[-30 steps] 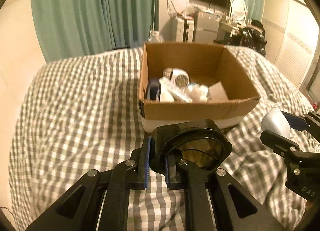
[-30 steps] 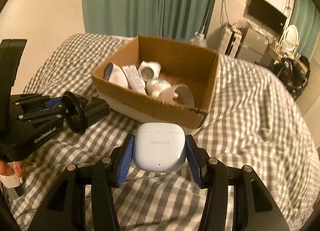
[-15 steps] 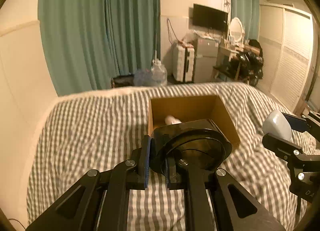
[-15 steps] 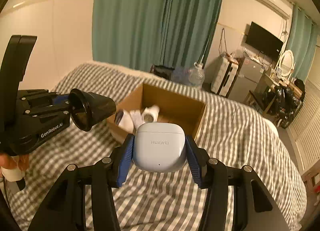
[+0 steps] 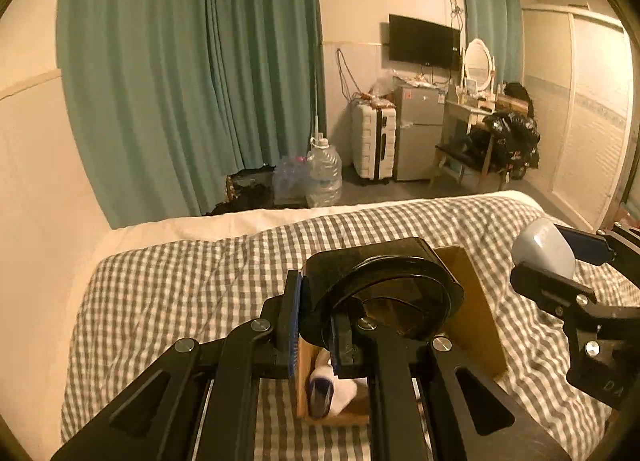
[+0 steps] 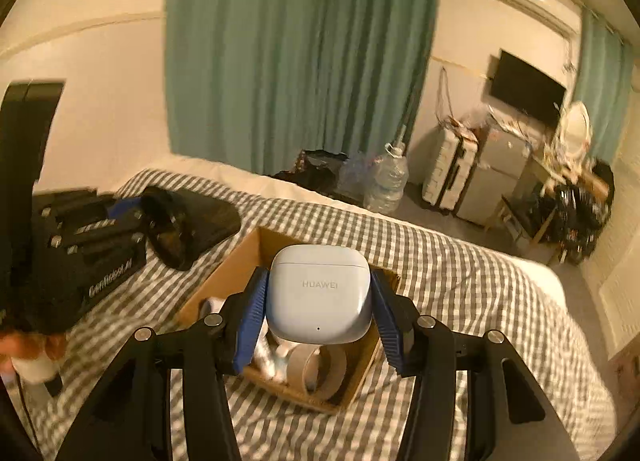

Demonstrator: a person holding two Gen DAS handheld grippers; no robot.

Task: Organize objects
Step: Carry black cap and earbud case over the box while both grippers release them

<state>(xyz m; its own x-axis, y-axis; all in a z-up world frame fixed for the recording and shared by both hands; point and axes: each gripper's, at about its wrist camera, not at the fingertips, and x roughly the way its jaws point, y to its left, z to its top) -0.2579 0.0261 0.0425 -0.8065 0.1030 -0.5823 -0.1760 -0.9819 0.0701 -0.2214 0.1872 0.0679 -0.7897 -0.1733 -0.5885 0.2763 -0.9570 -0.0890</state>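
My left gripper (image 5: 316, 325) is shut on a black round holder (image 5: 384, 289) and holds it high over the open cardboard box (image 5: 476, 309) on the checked bed. My right gripper (image 6: 318, 301) is shut on a pale blue Huawei earbuds case (image 6: 318, 293), also above the box (image 6: 236, 273). In the right wrist view the left gripper with the black holder (image 6: 188, 225) is at the left. In the left wrist view the earbuds case (image 5: 544, 247) shows at the right. The box holds a tape roll (image 6: 316, 371) and white items (image 5: 332, 385).
The bed has a grey-and-white checked cover (image 5: 180, 293). Beyond its far edge stand teal curtains (image 5: 192, 81), water jugs (image 5: 324, 177), a white suitcase (image 5: 374, 141), a small fridge (image 5: 418, 129) and a wall TV (image 5: 424, 39).
Both grippers have risen well above the bed with their objects still held and now sit over the box, which shows lower and partly hidden behind them.
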